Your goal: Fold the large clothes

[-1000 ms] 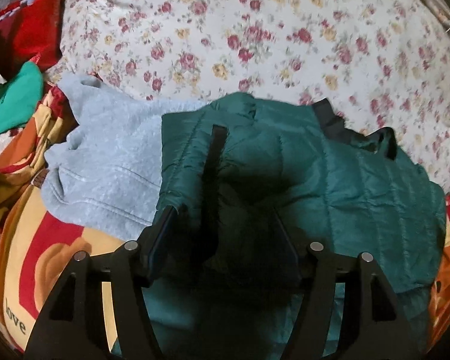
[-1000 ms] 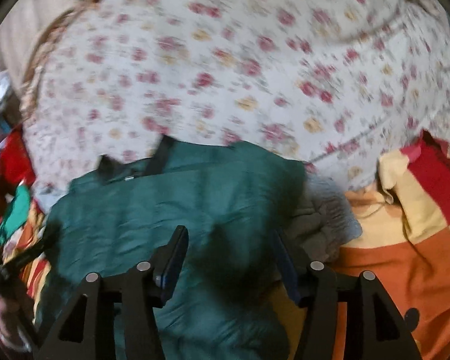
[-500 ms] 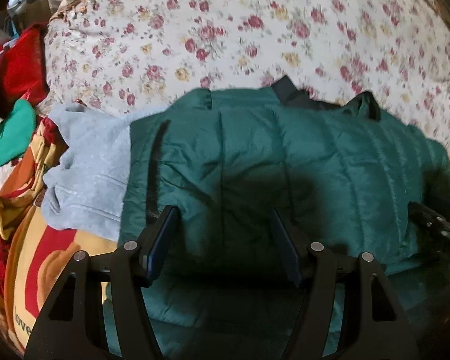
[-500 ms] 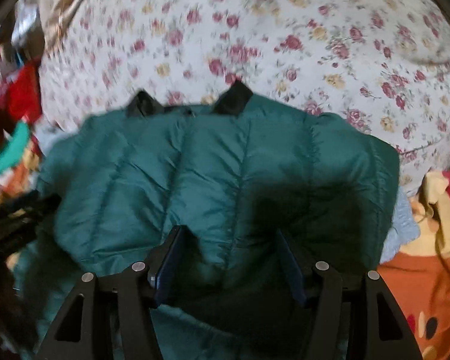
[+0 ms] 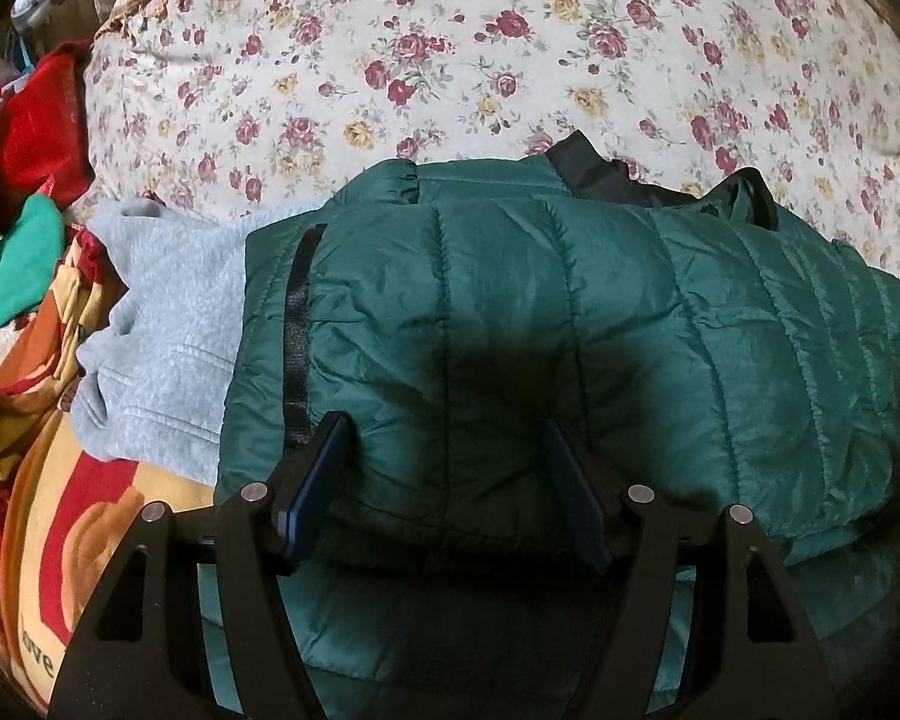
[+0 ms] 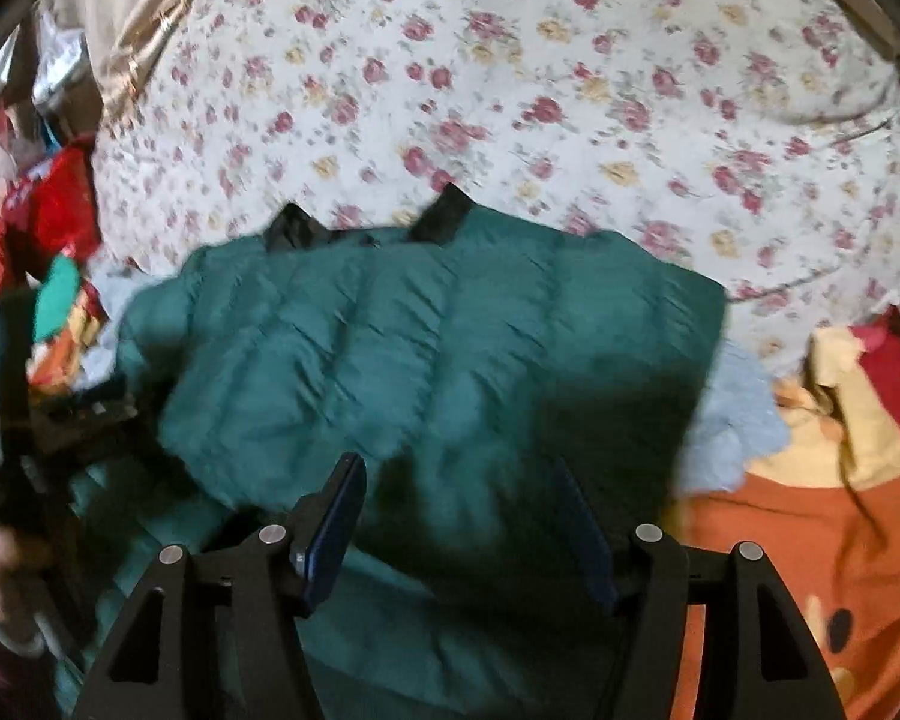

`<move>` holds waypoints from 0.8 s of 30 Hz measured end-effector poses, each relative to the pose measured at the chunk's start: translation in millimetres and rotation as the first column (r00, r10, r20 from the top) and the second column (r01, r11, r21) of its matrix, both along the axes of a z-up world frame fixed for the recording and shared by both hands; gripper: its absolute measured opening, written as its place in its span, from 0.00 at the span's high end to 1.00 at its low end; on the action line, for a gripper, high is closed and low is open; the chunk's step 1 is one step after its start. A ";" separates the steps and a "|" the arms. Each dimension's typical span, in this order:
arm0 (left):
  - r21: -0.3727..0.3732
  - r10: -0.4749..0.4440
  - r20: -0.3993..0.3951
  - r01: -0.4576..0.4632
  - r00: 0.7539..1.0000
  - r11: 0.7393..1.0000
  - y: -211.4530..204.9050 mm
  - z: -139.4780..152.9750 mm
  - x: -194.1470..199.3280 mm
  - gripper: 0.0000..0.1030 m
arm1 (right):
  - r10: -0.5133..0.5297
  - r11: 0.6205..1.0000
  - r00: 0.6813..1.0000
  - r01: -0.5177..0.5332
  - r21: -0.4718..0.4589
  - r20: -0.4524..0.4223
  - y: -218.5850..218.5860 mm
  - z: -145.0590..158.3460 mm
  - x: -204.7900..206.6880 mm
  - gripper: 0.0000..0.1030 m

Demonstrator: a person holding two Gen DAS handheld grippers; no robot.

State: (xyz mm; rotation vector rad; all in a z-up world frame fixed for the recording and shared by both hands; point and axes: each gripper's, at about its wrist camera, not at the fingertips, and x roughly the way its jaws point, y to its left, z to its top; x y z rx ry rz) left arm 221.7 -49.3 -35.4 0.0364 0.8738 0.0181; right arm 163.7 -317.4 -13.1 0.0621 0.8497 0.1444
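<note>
Left hand-held gripper (image 5: pixel 444 498), lower centre of its frame: jaws spread wide, holding nothing, poised at the near folded edge of the green quilted jacket (image 5: pixel 570 324). Right hand-held gripper (image 6: pixel 468 522): likewise spread and empty over the same jacket (image 6: pixel 426 348); contact cannot be told in either view. The jacket lies folded at frame centre on the bed, over a grey sweatshirt (image 5: pixel 162 324), below the floral bedspread (image 5: pixel 450 48). Judged step: one fold laid; the next calls for smoothing or another fold.

Green quilted jacket (image 5: pixel 570 330), folded, on bed
</note>
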 end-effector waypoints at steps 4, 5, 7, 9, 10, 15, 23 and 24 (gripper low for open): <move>0.007 0.006 0.002 -0.006 1.000 1.000 -2.4 0.1 -0.4 0.33 | -0.037 0.999 0.998 0.035 -0.039 -0.058 -8.4 -28.7 13.0 0.40; 0.011 0.005 0.001 -0.005 1.000 1.000 -2.7 1.1 -1.0 0.33 | -0.039 0.999 0.997 0.037 -0.038 -0.062 -8.7 -32.4 16.7 0.40; 0.017 0.002 -0.007 -0.002 1.000 1.000 -2.5 4.6 -3.7 0.33 | -0.040 0.998 0.997 0.037 -0.046 -0.060 -6.8 -36.7 22.5 0.40; 0.013 -0.005 -0.011 0.005 1.000 1.000 0.0 11.1 -10.2 0.33 | -0.046 0.998 0.997 0.044 -0.042 -0.059 -7.5 -33.1 21.3 0.39; 0.012 -0.007 -0.010 0.007 1.000 1.000 1.4 13.7 -13.7 0.33 | -0.049 0.998 0.997 0.047 -0.034 -0.060 -8.6 -29.7 18.5 0.39; 0.008 -0.003 -0.001 0.003 1.000 1.000 16.0 26.1 -37.9 0.33 | -0.076 0.997 0.996 0.077 0.012 -0.056 -19.0 -10.1 -6.3 0.29; 0.011 0.009 0.017 -0.010 1.000 1.000 39.5 39.6 -83.1 0.33 | -0.106 0.992 0.991 0.111 0.059 -0.081 -31.1 -2.0 -52.4 0.27; 0.011 0.010 0.018 -0.010 1.000 1.000 41.4 40.4 -87.4 0.33 | -0.109 0.991 0.990 0.115 0.063 -0.089 -31.5 -3.7 -56.2 0.27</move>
